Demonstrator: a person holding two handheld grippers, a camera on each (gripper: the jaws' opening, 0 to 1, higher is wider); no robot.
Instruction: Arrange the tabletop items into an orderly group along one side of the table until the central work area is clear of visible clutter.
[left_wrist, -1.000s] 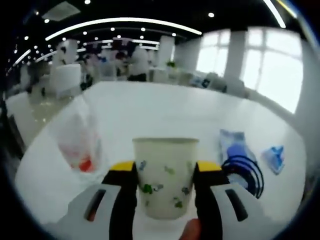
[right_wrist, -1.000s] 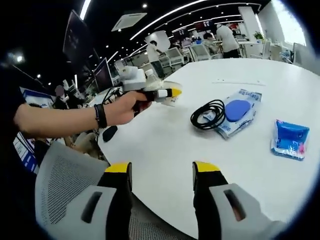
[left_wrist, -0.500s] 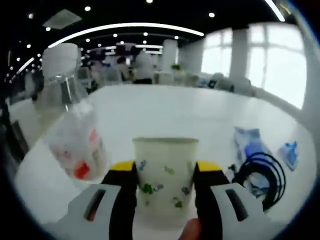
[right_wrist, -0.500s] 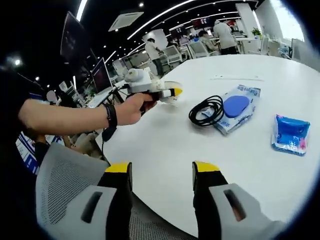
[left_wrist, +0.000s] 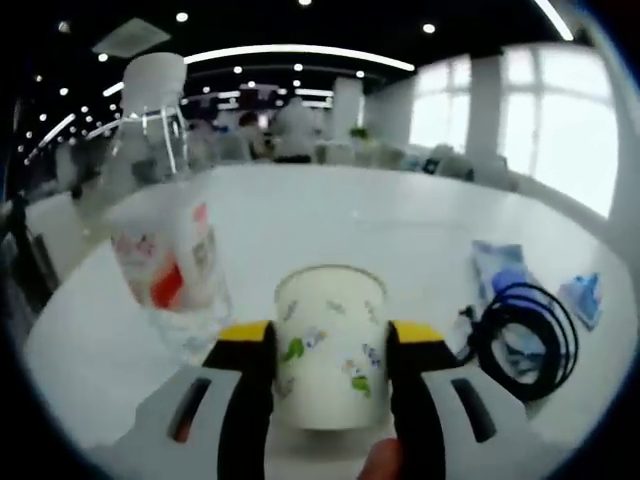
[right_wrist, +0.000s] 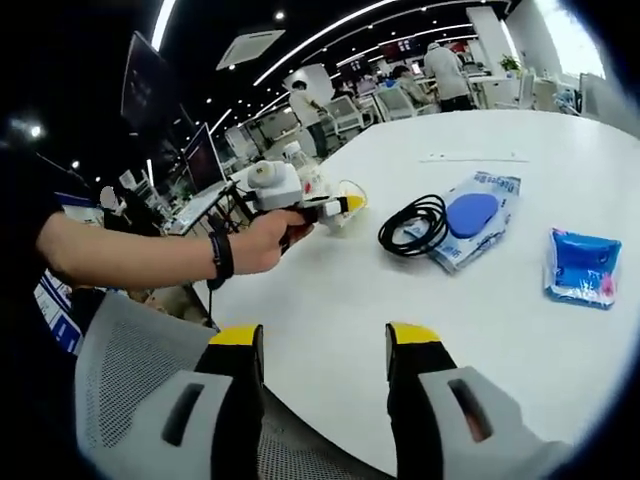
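Left gripper view: we see our left tongs (left_wrist: 330, 345) rising from the bottom edge, their yellow-tipped jaws closed on either side of a pale paper cup (left_wrist: 328, 345) printed with small green and blue shapes. The cup stands upright on the white surface (left_wrist: 330, 220), its open mouth tilted a little towards us. Just beside the cup, on its left, stands a clear plastic bottle (left_wrist: 160, 210) with a white cap and a red and white label. To the right lies a coiled black cable (left_wrist: 525, 340), resting partly on a blue and white wipes packet (left_wrist: 497, 275). Further right, near the surface's edge, is a small blue packet (left_wrist: 585, 297).

Right gripper view: we see our right tongs (right_wrist: 325, 345) held wide apart with nothing between them, hovering over the near edge of the surface (right_wrist: 420, 300) and the mesh back of a grey chair (right_wrist: 130, 370). Across the surface, a hand (right_wrist: 262, 238) with a dark wristband holds the left tongs (right_wrist: 345, 205) against the cup (right_wrist: 340, 215), well apart from the other items. The black cable (right_wrist: 412, 226) touches the wipes packet (right_wrist: 475, 220) near the middle of the surface, and the small blue packet (right_wrist: 582, 267) lies apart on the right.
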